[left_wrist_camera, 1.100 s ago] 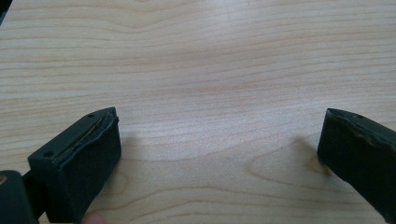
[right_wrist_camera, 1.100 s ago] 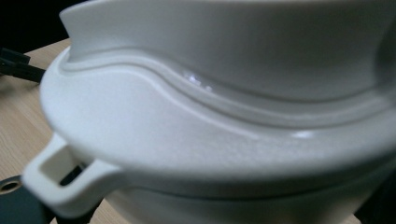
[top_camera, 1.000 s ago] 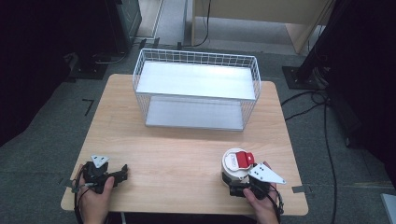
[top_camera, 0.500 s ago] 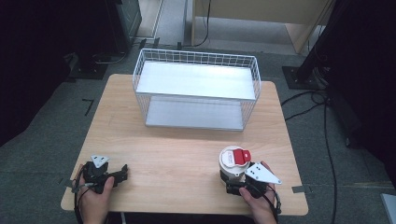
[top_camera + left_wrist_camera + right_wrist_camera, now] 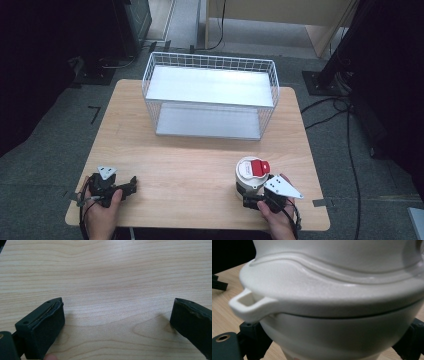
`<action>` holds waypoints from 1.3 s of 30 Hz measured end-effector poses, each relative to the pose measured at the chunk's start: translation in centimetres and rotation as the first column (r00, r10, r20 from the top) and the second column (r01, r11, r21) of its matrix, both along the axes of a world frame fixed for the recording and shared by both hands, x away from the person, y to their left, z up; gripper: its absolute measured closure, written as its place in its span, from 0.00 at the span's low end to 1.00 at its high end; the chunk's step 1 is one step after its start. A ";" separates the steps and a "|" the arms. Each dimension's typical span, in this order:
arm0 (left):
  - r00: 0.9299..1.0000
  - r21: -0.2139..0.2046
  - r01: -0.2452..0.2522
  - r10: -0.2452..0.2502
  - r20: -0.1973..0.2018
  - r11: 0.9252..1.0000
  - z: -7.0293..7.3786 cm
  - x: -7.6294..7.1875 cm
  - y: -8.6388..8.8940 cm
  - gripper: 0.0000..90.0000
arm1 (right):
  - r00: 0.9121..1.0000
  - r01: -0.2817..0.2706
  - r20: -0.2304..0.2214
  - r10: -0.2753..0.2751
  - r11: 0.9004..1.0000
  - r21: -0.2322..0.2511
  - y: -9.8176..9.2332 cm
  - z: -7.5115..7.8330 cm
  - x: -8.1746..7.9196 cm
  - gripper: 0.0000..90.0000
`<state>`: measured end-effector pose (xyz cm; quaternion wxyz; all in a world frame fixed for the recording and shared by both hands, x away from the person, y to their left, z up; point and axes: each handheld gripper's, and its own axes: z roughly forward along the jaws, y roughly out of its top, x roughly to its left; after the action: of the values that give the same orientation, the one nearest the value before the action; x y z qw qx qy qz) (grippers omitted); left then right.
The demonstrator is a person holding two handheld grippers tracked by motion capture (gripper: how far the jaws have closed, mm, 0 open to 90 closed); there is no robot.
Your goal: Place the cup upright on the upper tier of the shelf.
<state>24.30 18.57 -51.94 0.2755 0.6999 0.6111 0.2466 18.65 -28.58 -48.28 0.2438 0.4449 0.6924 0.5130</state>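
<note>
A white tub-shaped container [image 5: 248, 181] with a red tab [image 5: 259, 168] on its lid stands upright at the front right of the wooden table [image 5: 190, 160]. My right gripper [image 5: 249, 196] comes at it from the near side. In the right gripper view the container's white wall and a small side lug [image 5: 249, 302] sit close up, with a black jaw on each side low down; the right gripper [image 5: 329, 347] is shut on it. My left gripper [image 5: 131, 185] rests at the front left, jaws pointing right. It is open [image 5: 117, 315] over bare wood.
A white wire basket [image 5: 210, 65] with a flat white floor stands at the back middle of the table. Black cables and stand feet [image 5: 320, 80] lie on the grey floor to the right. Bare wood stretches between the two grippers.
The right gripper and the white container have shifted slightly to the left. The left gripper has stayed where it was.
</note>
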 end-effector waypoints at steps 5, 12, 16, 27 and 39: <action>1.000 0.000 0.000 0.000 0.000 1.000 0.0 0.0 0.0 0.00 | 1.000 -0.007 0.013 0.007 1.000 0.007 0.3 0.1 -0.3 0.09; 1.000 0.000 0.000 0.000 0.000 1.000 0.0 0.0 0.0 0.00 | 1.000 -0.005 0.031 0.004 1.000 0.031 1.1 0.8 -0.4 0.09; 1.000 -0.001 0.002 -0.002 0.001 1.000 0.0 0.0 0.0 0.00 | 0.999 -0.006 0.036 0.005 0.999 0.032 1.5 1.0 -0.3 0.09; 1.000 0.001 0.012 -0.012 -0.001 1.000 0.0 0.0 0.0 0.00 | 0.997 0.027 0.070 -0.031 0.997 0.069 1.9 2.7 0.7 0.09; 1.000 0.002 0.017 -0.017 -0.002 1.000 0.0 0.0 0.0 0.00 | 0.986 0.064 0.147 -0.078 0.993 0.100 2.4 5.5 2.6 0.09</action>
<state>24.29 18.55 -51.92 0.2762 0.7058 0.6051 0.2440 21.24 -26.13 -42.81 0.2923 0.4403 0.6306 0.5684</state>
